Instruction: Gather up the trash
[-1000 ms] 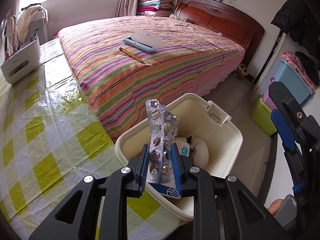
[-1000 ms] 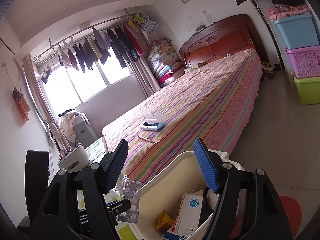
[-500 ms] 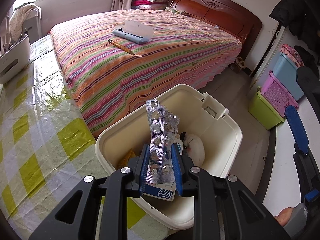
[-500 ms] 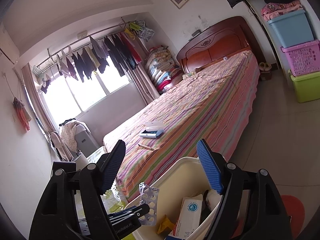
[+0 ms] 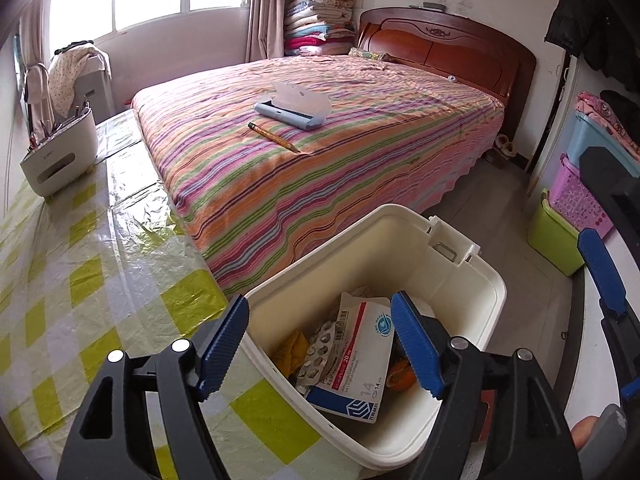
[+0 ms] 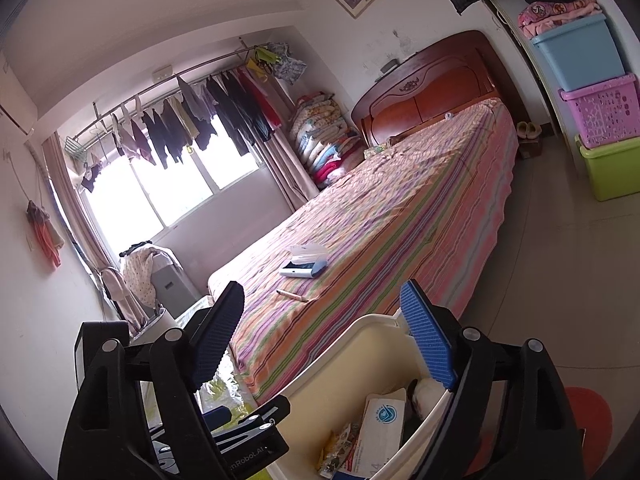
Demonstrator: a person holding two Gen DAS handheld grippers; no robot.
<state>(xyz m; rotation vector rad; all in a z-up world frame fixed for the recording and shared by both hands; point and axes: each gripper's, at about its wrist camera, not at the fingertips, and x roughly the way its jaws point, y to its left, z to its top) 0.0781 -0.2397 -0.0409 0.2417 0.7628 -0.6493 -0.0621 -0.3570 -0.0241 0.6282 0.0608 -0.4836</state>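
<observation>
cream plastic bin (image 5: 472, 280) is seen at the edge of the checked tablecloth (image 5: 92, 280). left gripper (image 5: 320, 344) is held over it, its jaws just opened wide and empty; the silver blister pack (image 5: 316, 354) lies inside on a white medicine box (image 5: 360, 364). right gripper (image 6: 324, 336) is spread wide, nothing held.

Blister pack (image 5: 320, 354) in bin (image 5: 460, 280), on box (image 5: 360, 360) (bed (image 5: 320, 160) behind).
</observation>
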